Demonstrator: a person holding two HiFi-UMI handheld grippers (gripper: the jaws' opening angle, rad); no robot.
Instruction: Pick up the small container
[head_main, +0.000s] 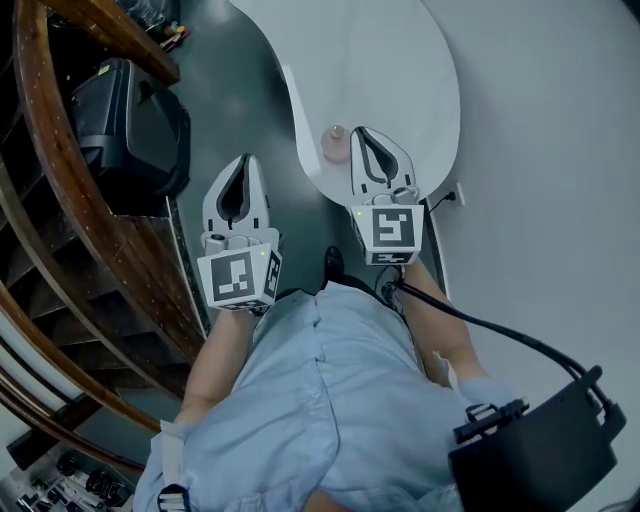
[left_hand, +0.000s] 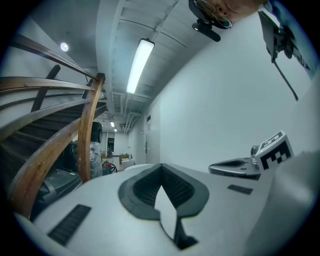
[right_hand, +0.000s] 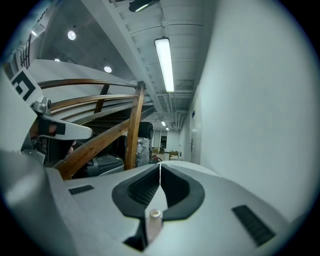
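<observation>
The small container (head_main: 335, 143), pinkish with a pale cap, stands near the rounded edge of the white table (head_main: 400, 70) in the head view. My right gripper (head_main: 365, 131) is held level just right of it, over the table's edge; its jaws are shut with nothing between them (right_hand: 160, 165). Further left, my left gripper (head_main: 244, 158) hangs over the dark floor, clear of the table, also shut and empty (left_hand: 161, 166). Neither gripper view shows the container. Each gripper appears in the other's view: the right gripper (left_hand: 248, 165) and the left gripper (right_hand: 55, 128).
A curved wooden stair rail (head_main: 60, 200) runs down the left side, with a black case (head_main: 130, 130) beside it. A white wall with an outlet (head_main: 447, 197) lies to the right. A cable runs from my right gripper to a black device (head_main: 540, 450) at my hip.
</observation>
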